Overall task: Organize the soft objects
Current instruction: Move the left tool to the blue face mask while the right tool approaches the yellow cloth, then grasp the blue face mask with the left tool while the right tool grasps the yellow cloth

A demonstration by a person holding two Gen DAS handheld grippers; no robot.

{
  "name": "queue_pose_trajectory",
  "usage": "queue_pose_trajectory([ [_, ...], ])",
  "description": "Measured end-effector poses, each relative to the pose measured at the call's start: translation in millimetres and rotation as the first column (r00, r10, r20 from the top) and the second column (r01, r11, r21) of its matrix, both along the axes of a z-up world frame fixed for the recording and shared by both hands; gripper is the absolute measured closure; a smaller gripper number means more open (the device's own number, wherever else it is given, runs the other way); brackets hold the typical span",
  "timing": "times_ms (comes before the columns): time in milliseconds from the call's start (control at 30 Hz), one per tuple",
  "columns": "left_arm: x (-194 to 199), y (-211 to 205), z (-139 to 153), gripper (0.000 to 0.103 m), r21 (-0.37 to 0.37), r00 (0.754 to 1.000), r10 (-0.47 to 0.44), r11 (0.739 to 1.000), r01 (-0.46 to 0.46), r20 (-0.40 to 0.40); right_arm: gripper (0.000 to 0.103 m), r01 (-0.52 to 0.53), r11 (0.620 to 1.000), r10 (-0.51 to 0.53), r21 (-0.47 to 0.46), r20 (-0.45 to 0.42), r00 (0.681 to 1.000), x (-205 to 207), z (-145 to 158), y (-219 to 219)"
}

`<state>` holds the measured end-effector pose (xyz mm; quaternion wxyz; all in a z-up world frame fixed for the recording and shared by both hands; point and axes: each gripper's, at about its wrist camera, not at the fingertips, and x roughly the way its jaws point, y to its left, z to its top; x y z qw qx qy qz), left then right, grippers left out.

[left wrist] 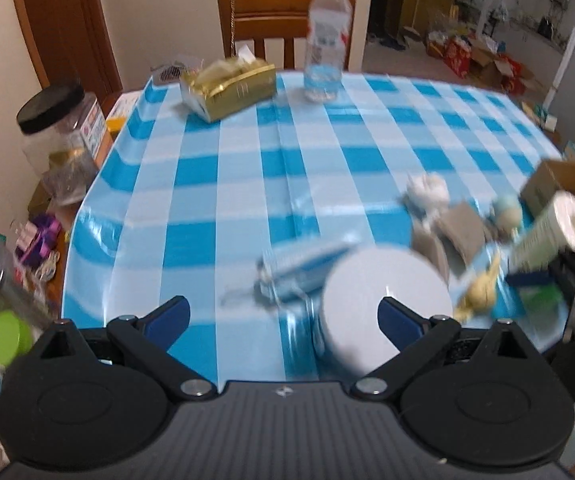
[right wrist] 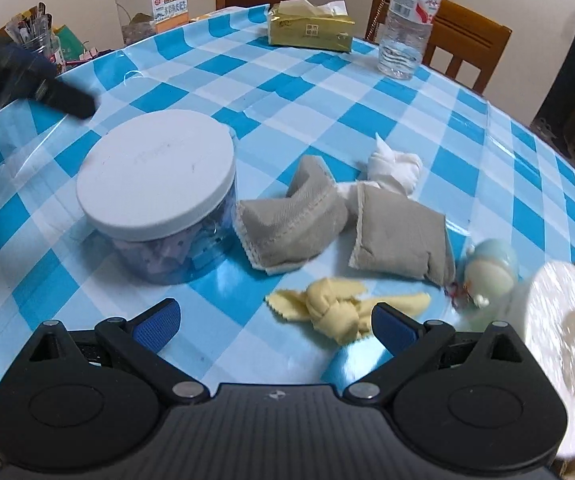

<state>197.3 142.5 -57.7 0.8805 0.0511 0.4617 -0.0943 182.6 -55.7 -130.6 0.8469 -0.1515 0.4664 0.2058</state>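
Fingers on the right gripper [right wrist: 273,322] are spread wide, empty; yellow knotted cloth [right wrist: 333,312] looks light and squishy, so I'd pinch the knot.

Lying just right of the white-lidded jar [right wrist: 155,196] on the checked cloth: a grey stitched pouch [right wrist: 291,220], bent over on itself, edge almost against the jar's wall. Farther right of the jar, a second grey pouch [right wrist: 401,236], flatter and plump, with a knotted white cloth [right wrist: 393,168] touching its far edge. Nearer than the jar and to its right, a knotted yellow cloth [right wrist: 337,312] with pinked ends spread sideways; beyond it, farthest from the jar, a small pale-blue soft toy [right wrist: 489,270], blurred.
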Motion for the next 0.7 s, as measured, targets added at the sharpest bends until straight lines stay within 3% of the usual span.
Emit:
queue_pose_trajectory([
  [267,68.1,-5.7,-4.8,0.003,-0.026,1.000,0.005,1.000,-0.005,-0.006,0.000,-0.020,1.000,0.020,-0.008,-0.002,1.000,16.3,-9.3,4.9],
  [567,121.4,-31.7,-50.7,0.003,-0.025,0.987,-0.090,0.996,0.088,-0.133,0.000,-0.033,0.999,0.033,-0.006,-0.050,0.998,24.7,-19.9,7.1],
  [700,128.8,-30.5,-69.2,0.002,0.010,0.979,-0.075,0.997,0.078,-0.189,0.000,-0.038,0.999,0.038,-0.008,-0.073,0.997,19.9,-22.3,6.1],
])
